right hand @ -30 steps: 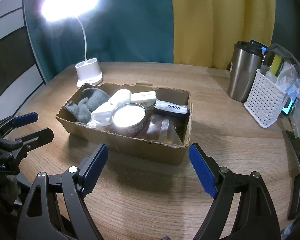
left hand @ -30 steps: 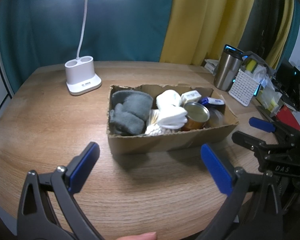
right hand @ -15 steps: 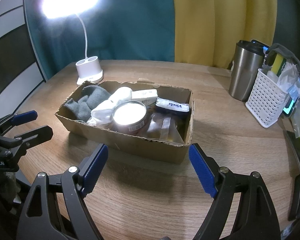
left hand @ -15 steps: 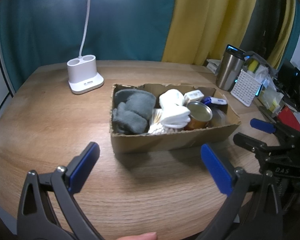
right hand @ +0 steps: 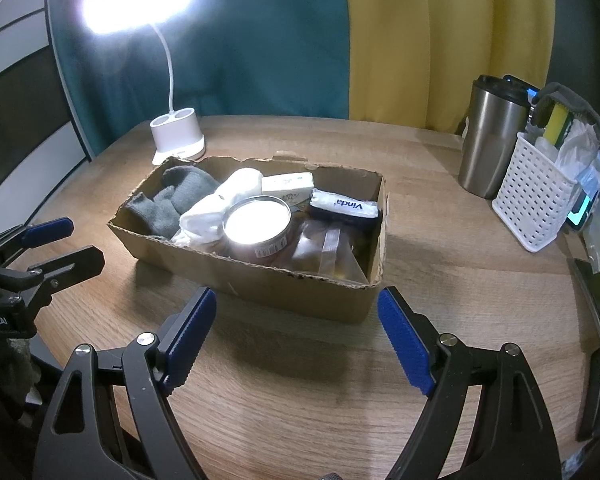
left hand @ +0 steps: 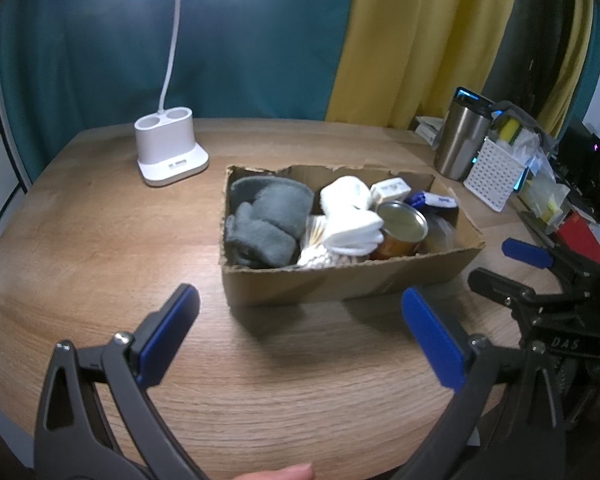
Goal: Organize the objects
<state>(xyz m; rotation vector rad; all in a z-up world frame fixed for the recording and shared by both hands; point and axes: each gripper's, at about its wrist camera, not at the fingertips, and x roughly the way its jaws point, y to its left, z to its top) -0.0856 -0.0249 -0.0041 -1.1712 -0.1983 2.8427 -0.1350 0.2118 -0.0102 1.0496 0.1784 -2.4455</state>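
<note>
A torn cardboard box (left hand: pixel 340 280) (right hand: pixel 260 280) stands mid-table. It holds grey socks (left hand: pixel 268 216) (right hand: pixel 180 196), white socks (left hand: pixel 352 216) (right hand: pixel 220 204), a tin can (left hand: pixel 400 228) (right hand: pixel 258 228), cotton swabs (left hand: pixel 316 256), a small white box (left hand: pixel 390 190) (right hand: pixel 288 184), a blue Vinda tissue pack (left hand: pixel 432 200) (right hand: pixel 344 208) and a clear bag (right hand: pixel 328 256). My left gripper (left hand: pixel 300 336) is open and empty, in front of the box. My right gripper (right hand: pixel 296 336) is open and empty, in front of the box's right part; it also shows in the left wrist view (left hand: pixel 512 272).
A white desk lamp base (left hand: pixel 170 152) (right hand: pixel 178 136) stands behind the box on the left. A steel tumbler (left hand: pixel 462 140) (right hand: pixel 490 136) and a white perforated basket (left hand: pixel 496 176) (right hand: pixel 534 196) with clutter stand on the right. The round wooden table (left hand: pixel 100 240) (right hand: pixel 440 260) ends close below both grippers.
Both grippers have drifted slightly, so the box sits a little farther off in the left wrist view. Both stay open. Nothing in the box has moved.
</note>
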